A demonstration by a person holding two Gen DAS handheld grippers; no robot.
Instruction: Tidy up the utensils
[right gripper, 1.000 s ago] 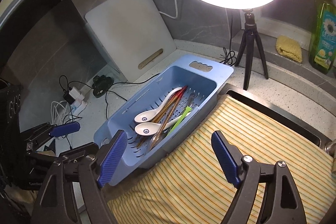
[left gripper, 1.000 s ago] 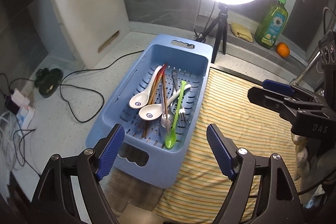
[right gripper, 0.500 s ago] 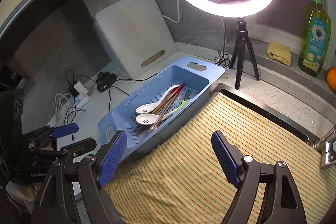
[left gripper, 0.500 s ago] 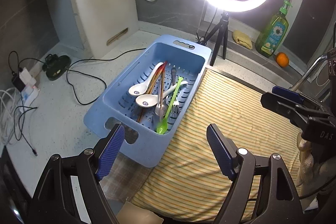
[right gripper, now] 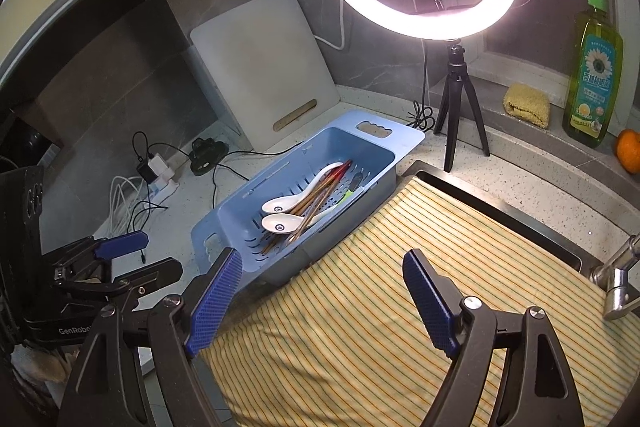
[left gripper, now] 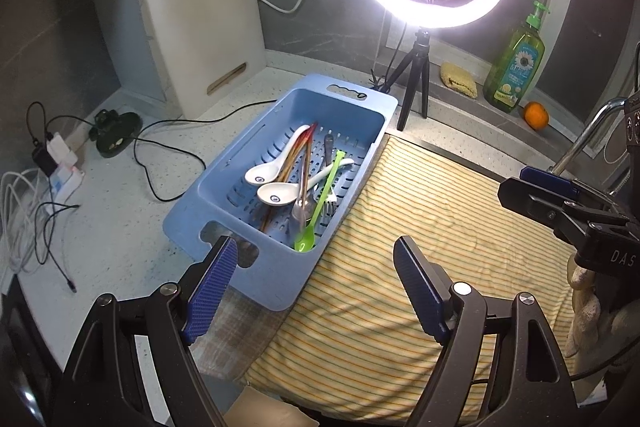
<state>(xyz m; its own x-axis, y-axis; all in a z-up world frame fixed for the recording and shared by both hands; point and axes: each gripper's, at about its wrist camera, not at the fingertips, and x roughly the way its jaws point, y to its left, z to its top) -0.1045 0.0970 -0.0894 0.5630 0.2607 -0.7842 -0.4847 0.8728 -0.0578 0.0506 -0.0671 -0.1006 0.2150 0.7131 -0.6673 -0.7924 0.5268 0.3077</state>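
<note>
A blue slotted basket lies on the speckled counter, beside a yellow striped cloth. Inside it lie two white ceramic spoons, brown chopsticks, a green plastic spoon, and a metal spoon and fork. My left gripper hovers open above the basket's near end, nothing between its fingers. My right gripper hangs open over the cloth, empty; it also shows at the right edge of the left wrist view.
A lit ring light on a small tripod stands behind the basket. White cutting boards lean on the wall. Cables and a charger lie at the left. Green soap bottle, sponge, orange and tap sit at the right.
Both grippers have drawn back and a little up from the basket, which now looks smaller and farther. Their jaws stay just as wide. Nothing in the basket has moved.
</note>
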